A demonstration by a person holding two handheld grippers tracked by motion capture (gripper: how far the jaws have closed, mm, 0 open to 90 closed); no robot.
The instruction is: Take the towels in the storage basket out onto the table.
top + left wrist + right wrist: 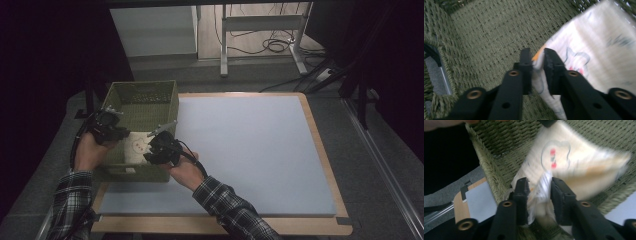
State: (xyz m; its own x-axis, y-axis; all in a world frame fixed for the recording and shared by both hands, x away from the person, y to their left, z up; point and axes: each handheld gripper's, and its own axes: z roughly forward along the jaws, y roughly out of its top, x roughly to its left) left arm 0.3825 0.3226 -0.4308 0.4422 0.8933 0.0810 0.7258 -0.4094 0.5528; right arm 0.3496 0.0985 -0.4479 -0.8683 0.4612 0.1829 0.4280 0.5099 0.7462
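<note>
Item: left gripper (116,131), jaws parted slightly, a fold of the cream printed bag (599,45) lying slack between the pads; we judge it let go. Item: right gripper (159,148), jaws likewise parted about the bag's opposite edge, grip loosened. Location: bag inside the green woven basket (170,92), low near its floor. Its long axis runs gripper to gripper; both stand equally near, so we'd lift straight out.

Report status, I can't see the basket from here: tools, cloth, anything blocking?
Left tool and right tool each astride a cloth edge, jaws slightly apart. Cloth inside basket. Nothing blocking.
</note>
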